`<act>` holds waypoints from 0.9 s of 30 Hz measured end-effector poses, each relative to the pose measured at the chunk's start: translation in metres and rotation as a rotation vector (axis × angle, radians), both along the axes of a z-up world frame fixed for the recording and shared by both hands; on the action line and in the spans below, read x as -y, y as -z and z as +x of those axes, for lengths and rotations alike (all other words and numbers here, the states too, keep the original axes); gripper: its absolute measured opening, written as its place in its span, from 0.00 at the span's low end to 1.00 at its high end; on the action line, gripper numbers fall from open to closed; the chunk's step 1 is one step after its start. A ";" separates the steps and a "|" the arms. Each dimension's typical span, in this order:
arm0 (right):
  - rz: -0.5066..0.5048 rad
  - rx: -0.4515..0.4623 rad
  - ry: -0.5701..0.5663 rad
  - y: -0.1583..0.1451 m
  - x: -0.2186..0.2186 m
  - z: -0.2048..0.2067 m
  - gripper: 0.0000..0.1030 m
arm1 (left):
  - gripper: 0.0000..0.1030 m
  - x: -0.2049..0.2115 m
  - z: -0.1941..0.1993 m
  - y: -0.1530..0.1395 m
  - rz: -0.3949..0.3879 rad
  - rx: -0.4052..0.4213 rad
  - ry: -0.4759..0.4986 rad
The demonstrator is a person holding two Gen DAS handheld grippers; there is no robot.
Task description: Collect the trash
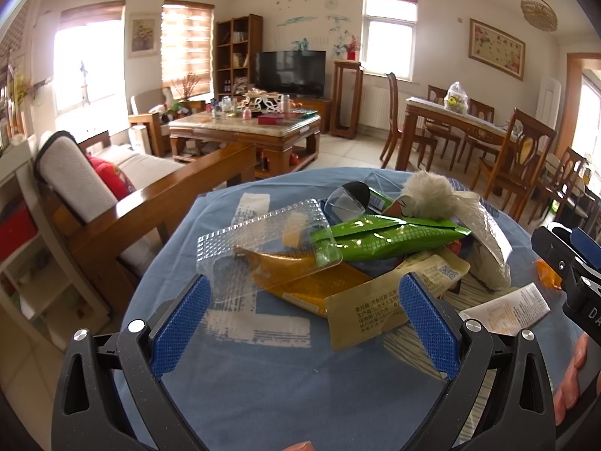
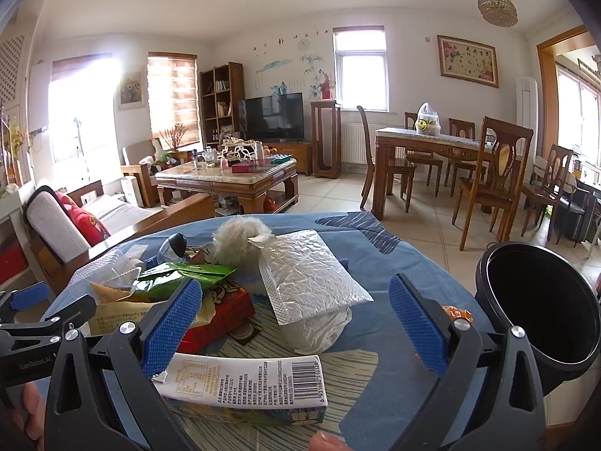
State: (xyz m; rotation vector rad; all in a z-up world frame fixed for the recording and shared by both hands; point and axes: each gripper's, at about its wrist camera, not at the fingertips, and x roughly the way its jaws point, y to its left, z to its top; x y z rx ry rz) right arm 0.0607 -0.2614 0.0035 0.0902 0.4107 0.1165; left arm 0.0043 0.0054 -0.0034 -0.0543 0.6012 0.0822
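A pile of trash lies on a table with a blue cloth (image 1: 285, 383). In the left wrist view my left gripper (image 1: 305, 281) is open in front of a clear plastic tray (image 1: 263, 240), a yellow wrapper (image 1: 300, 285), a beige wrapper (image 1: 372, 312) and a green wrapper (image 1: 387, 236). My right gripper (image 1: 571, 263) shows at the right edge. In the right wrist view my right gripper (image 2: 296, 282) is open and holds nothing. A white barcode wrapper (image 2: 248, 379) lies below it, a red packet (image 2: 225, 312) by its left finger and a silver foil pouch (image 2: 308, 278) ahead.
A black round bin (image 2: 541, 308) stands beyond the table's right edge. A fluffy white toy (image 2: 240, 240) sits at the back of the pile, and a small orange wrapper (image 2: 456, 314) lies near the right finger. A wooden sofa (image 1: 112, 203) stands left of the table, dining chairs (image 2: 488, 180) beyond.
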 end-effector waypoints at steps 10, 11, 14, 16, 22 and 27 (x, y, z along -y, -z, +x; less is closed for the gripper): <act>0.006 -0.008 -0.001 0.001 0.003 0.000 0.95 | 0.96 0.000 0.001 0.000 -0.017 -0.006 0.008; 0.022 -0.014 -0.013 0.002 0.007 0.000 0.95 | 0.96 -0.002 0.002 0.000 -0.039 -0.010 0.033; 0.044 -0.054 -0.060 0.005 0.023 0.005 0.95 | 0.96 -0.010 0.007 -0.003 -0.020 -0.032 0.071; 0.046 -0.074 -0.080 0.001 0.041 0.009 0.95 | 0.96 -0.032 0.014 -0.007 0.005 -0.058 0.079; 0.125 -0.164 -0.185 -0.014 0.082 0.034 0.95 | 0.96 -0.089 0.046 0.001 -0.206 -0.104 0.261; 0.134 -0.226 -0.266 -0.024 0.064 0.056 0.95 | 0.94 -0.070 0.084 0.011 -0.110 -0.127 0.336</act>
